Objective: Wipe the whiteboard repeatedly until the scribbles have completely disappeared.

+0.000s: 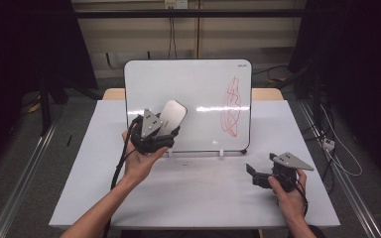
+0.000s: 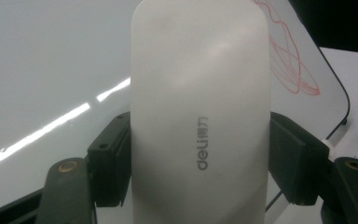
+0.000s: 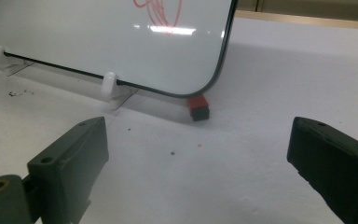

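A white whiteboard (image 1: 193,89) stands upright at the back of the table, with a red scribble (image 1: 232,106) on its right side. My left gripper (image 1: 170,131) is raised in front of the board's left half, shut on a white eraser (image 1: 172,115). In the left gripper view the eraser (image 2: 198,93) carries a grey "deli" mark and sits between both black jaws, its far end close to the board (image 2: 51,70). The scribble (image 2: 291,65) lies to its right. My right gripper (image 1: 259,174) rests low at the table's right, open, with nothing between its jaws (image 3: 200,163).
The board (image 3: 98,32) sits in small white clips (image 3: 108,84) on the white table (image 1: 203,198). A small red and black piece (image 3: 198,107) lies under the board's lower right corner. Cables trail from both grippers. Dark floor and rails flank the table.
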Action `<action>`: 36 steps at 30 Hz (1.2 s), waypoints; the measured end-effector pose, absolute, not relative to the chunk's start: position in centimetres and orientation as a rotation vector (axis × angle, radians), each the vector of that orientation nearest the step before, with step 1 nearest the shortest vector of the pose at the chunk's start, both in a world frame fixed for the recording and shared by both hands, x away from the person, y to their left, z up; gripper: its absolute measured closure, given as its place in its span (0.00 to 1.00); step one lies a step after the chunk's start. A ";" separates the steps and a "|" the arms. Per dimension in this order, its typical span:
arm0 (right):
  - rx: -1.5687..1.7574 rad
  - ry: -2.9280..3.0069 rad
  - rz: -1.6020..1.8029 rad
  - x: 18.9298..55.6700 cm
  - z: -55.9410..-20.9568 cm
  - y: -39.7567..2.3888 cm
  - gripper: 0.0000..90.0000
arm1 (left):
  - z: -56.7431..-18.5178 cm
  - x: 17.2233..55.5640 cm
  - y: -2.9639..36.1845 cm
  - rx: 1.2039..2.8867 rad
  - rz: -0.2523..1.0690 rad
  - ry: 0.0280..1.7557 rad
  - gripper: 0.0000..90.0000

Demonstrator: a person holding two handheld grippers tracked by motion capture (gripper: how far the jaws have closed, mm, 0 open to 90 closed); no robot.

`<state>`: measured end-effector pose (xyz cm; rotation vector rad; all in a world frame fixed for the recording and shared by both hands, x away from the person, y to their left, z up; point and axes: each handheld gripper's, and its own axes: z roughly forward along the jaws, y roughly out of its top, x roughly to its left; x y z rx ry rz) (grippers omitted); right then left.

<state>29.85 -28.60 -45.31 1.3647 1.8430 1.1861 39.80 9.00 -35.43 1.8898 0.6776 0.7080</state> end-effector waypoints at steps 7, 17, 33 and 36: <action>1.351 1.849 1.204 29.7 -45.2 -28.6 0.06 | -34.7 40.5 6.9 1.894 0.723 0.649 0.35; 1.349 1.851 1.210 29.6 -45.2 -28.6 0.06 | -33.6 41.7 3.7 1.884 0.727 0.609 0.35; 1.341 1.854 1.223 29.5 -45.1 -28.6 0.06 | -32.5 43.7 -0.8 1.897 0.785 0.539 0.35; 1.340 1.856 1.226 29.5 -45.1 -28.6 0.06 | -32.6 44.3 -1.3 1.899 0.796 0.537 0.35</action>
